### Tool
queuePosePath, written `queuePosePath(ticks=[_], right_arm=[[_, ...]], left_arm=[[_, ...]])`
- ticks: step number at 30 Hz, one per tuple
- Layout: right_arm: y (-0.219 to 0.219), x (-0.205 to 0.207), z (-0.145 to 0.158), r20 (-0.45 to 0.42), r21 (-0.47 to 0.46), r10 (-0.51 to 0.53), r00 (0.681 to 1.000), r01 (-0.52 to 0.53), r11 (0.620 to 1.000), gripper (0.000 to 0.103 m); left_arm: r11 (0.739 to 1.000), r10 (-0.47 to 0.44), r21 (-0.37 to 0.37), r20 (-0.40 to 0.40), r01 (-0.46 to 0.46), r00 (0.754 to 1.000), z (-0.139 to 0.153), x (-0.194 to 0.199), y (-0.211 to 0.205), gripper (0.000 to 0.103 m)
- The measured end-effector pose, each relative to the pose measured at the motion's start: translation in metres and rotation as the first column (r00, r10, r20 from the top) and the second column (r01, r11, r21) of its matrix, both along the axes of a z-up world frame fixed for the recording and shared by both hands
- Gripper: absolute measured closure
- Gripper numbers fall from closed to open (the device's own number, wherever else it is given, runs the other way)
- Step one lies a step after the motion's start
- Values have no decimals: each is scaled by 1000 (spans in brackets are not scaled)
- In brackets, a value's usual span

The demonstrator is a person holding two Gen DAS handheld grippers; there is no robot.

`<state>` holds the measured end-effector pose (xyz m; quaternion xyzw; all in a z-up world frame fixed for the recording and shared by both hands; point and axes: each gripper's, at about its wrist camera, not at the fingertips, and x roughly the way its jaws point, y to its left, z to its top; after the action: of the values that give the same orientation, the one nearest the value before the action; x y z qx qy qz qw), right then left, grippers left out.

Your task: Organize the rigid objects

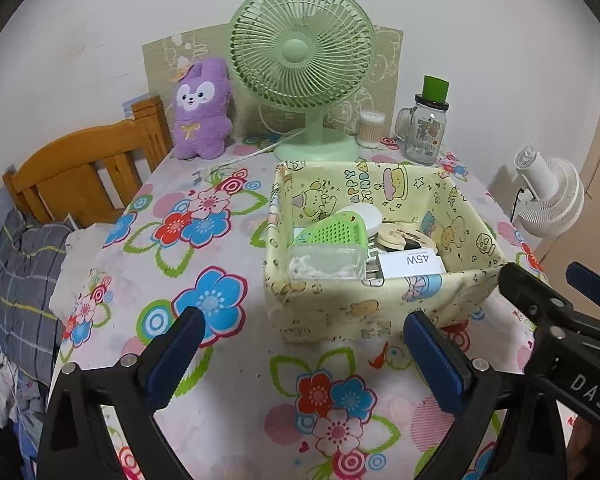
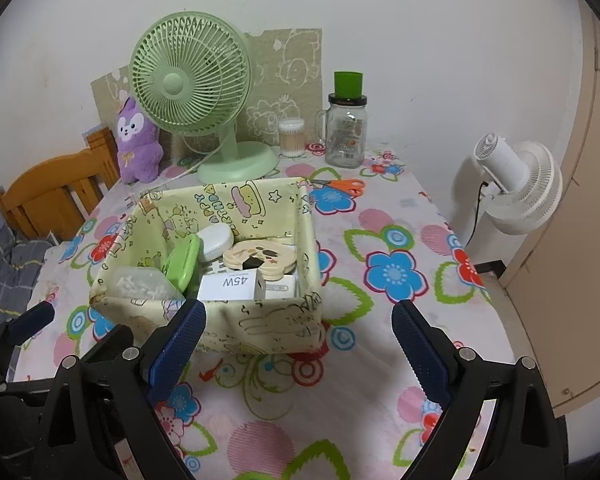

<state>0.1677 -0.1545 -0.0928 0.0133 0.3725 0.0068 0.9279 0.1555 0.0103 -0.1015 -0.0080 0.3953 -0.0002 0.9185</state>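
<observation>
— Flowered cloth covers the whole table, pink with blue and red blooms, pushed up against a white wall. See the basket?

— Yes, the yellow cartoon-print fabric basket sits mid-table, just beyond both tools. It's already full: a white box marked 45W at the near side, a clear plastic tub to its left, a green perforated case standing on edge, a white oval case behind that, and a round beige piece to the right.

— And the grippers?

— The left gripper has its jaws spread wide, nothing between them but tablecloth, just short of the basket's near wall. The right gripper is also wide apart and empty-handed, its left finger overlapping the basket's near rim in view; I can't tell if it touches.

— What's along the far edge?

— A green desk fan, a purple plush rabbit to its left, a tub of cotton swabs and a glass jar with a green cap to its right. Orange-handled scissors lie on the cloth just right of the basket's far corner. A white fan stands off the table to the right, and a wooden bed frame to the left.
</observation>
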Motion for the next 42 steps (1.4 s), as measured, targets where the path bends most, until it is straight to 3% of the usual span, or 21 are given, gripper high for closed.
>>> queuePosePath(ticks=[14, 27, 42], right_arm=[[-10, -49, 26, 61, -15, 2, 998, -1, 1000, 6], [-20, -98, 57, 156, -32, -18, 988, 23, 999, 2], [-13, -122, 67, 189, -40, -12, 982, 20, 999, 1]], left_arm=[[999, 1, 45, 82, -5, 997, 27, -48, -5, 0], [1000, -16, 18, 145, 13, 989, 59, -93, -2, 0], [1000, -31, 12, 199, 29, 979, 81, -120, 8, 0]])
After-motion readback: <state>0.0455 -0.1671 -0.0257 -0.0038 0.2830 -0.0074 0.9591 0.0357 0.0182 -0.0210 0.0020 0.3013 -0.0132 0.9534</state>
